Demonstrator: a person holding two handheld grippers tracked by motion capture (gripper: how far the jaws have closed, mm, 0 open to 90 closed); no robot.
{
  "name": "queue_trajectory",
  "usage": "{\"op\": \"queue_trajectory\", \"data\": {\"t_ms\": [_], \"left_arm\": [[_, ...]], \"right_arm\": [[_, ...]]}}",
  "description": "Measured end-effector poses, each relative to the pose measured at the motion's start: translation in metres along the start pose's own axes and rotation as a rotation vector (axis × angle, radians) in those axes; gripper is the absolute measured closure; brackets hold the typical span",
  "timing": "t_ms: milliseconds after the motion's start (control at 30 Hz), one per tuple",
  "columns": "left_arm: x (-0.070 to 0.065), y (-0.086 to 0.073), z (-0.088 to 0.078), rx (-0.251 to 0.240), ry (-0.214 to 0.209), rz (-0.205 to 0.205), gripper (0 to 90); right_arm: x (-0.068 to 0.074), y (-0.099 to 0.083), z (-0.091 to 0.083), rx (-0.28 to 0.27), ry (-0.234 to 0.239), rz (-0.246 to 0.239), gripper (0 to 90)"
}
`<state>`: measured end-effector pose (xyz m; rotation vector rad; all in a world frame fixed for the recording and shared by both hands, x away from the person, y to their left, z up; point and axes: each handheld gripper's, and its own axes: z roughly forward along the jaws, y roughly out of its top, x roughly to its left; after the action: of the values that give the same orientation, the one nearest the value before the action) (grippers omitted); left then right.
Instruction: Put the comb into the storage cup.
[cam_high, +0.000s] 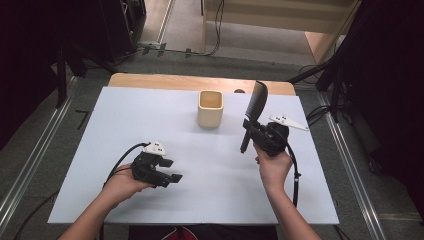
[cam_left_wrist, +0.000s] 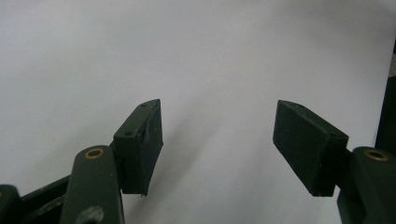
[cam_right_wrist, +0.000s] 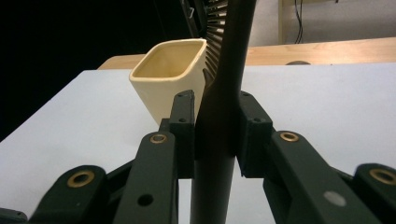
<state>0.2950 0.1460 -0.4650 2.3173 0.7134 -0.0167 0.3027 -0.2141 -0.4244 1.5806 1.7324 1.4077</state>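
Note:
A black comb (cam_high: 254, 111) stands nearly upright above the white table, teeth end up; my right gripper (cam_high: 256, 131) is shut on its handle. In the right gripper view the comb (cam_right_wrist: 224, 84) rises between the two pads (cam_right_wrist: 184, 128), its teeth facing left. A cream square cup (cam_high: 210, 108) stands upright and empty just left of the comb; that cup (cam_right_wrist: 168, 77) shows behind the left jaw. My left gripper (cam_high: 172, 171) rests low at the front left, open, with nothing between its pads (cam_left_wrist: 140, 144), just white table (cam_left_wrist: 210, 70).
The white board (cam_high: 125, 125) covers a wooden table (cam_high: 150, 80) whose far edge shows behind it. Dark stands and cables (cam_high: 325, 75) flank the table on the floor. Each gripper trails a black cable (cam_high: 295, 175).

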Motion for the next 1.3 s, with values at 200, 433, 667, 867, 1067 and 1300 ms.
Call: {"op": "queue_trajectory", "data": {"t_ms": [200, 433, 667, 867, 1067, 1300], "left_arm": [[0.003, -0.004, -0.004, -0.005, 0.010, -0.016, 34.3], [0.004, -0.007, -0.008, -0.016, 0.017, -0.014, 34.3], [0.005, -0.010, -0.010, -0.009, 0.026, -0.019, 34.3], [0.008, -0.012, -0.011, -0.009, 0.032, -0.032, 34.3], [0.009, -0.014, -0.013, -0.008, 0.038, -0.038, 34.3], [0.011, -0.016, -0.014, -0.006, 0.041, -0.046, 34.3]], "right_arm": [[0.001, 0.004, 0.002, -0.014, 0.000, -0.003, 69.9], [0.003, 0.010, 0.005, -0.028, 0.004, -0.015, 69.9], [0.002, 0.016, 0.005, -0.051, -0.005, -0.018, 69.9], [0.002, 0.022, 0.005, -0.069, 0.001, -0.007, 69.9], [0.005, 0.029, 0.008, -0.086, 0.008, -0.015, 69.9], [0.008, 0.036, 0.013, -0.091, 0.023, -0.008, 69.9]]}}
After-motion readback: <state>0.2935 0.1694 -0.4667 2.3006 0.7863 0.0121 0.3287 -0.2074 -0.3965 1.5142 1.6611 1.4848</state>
